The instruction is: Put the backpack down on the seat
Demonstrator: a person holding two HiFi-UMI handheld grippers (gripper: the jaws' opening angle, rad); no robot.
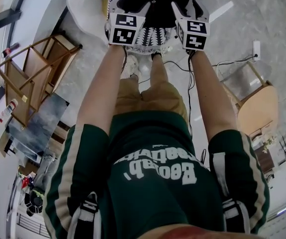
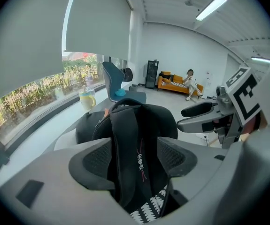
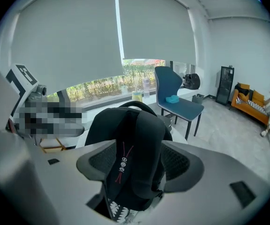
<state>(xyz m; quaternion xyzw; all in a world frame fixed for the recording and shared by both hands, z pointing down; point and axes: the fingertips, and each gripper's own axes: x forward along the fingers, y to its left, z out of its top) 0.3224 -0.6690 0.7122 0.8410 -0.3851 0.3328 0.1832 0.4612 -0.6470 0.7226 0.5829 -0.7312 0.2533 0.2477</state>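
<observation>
A black backpack (image 1: 157, 4) with a black-and-white patterned bottom (image 1: 150, 36) rests on a white seat (image 1: 85, 6) at the top of the head view. My left gripper (image 1: 133, 1) and right gripper (image 1: 186, 6) reach side by side onto its near face. In the left gripper view, the left gripper (image 2: 135, 156) stands open with one padded shoulder strap (image 2: 125, 139) running up between its jaws. The right gripper (image 3: 139, 161) is open too, around the other strap (image 3: 142, 135). The top handle (image 3: 137, 106) arches above the backpack. In the left gripper view the right gripper (image 2: 191, 117) shows from the side, jaws apart.
A wooden chair frame (image 1: 31, 78) stands left of my legs and a round wooden chair (image 1: 257, 106) to the right. Cables (image 1: 182, 66) lie on the floor by my feet. Beyond the seat are a blue chair (image 3: 174, 95), a yellow cup (image 2: 87, 97) on the sill, and a person on an orange sofa (image 2: 189, 81).
</observation>
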